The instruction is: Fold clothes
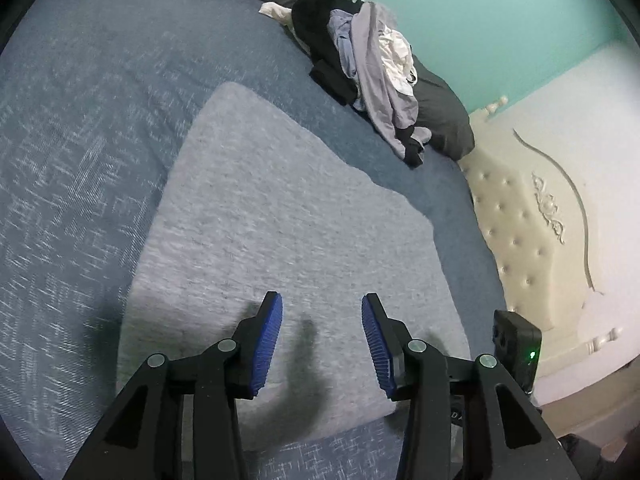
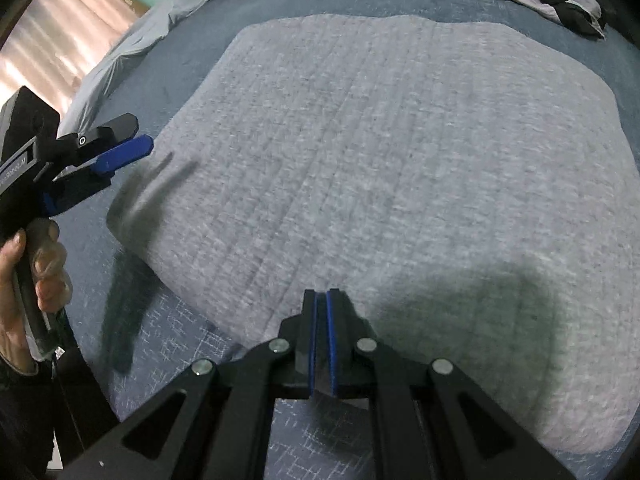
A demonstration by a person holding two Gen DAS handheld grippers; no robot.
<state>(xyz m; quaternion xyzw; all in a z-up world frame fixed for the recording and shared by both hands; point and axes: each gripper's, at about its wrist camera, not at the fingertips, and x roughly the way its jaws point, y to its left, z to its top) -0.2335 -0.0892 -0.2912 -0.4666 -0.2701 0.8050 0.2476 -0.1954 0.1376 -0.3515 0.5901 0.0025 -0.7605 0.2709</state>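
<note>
A light grey knitted garment lies flat and folded into a rough rectangle on the blue bedsheet. My left gripper hovers open over its near edge, blue pads wide apart and empty. In the right wrist view the same garment fills the middle. My right gripper is shut over its near edge, pads pressed together with no cloth visible between them. The left gripper shows at the garment's left corner, held by a hand.
A heap of black, lilac and white clothes lies on dark grey pillows at the bed's far side. A cream tufted headboard runs along the right. The right gripper's black housing with a green light sits close by. Curtains hang at far left.
</note>
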